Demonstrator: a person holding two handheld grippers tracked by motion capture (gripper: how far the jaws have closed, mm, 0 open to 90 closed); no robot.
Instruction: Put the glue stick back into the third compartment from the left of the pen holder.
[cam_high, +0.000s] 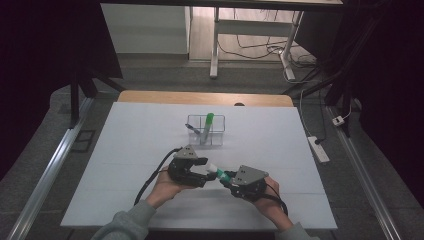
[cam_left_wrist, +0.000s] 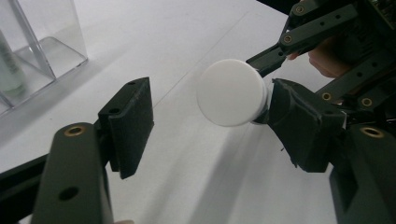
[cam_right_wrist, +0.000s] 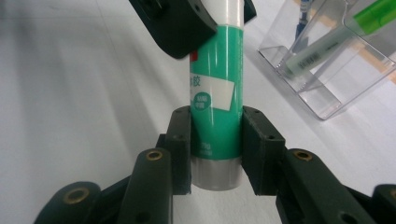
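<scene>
Glue stick (cam_right_wrist: 215, 93) clamped, table (cam_high: 125, 150) open.

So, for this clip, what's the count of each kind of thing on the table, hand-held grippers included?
Glue stick: 1
Clear organizer: 1
Green-capped tube in the organizer: 1
Blue pen in the organizer: 1
Grippers: 2, the left gripper and the right gripper
Total: 6

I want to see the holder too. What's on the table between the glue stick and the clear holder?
Nothing: in the high view, bare white table separates the glue stick from the clear holder.
</scene>
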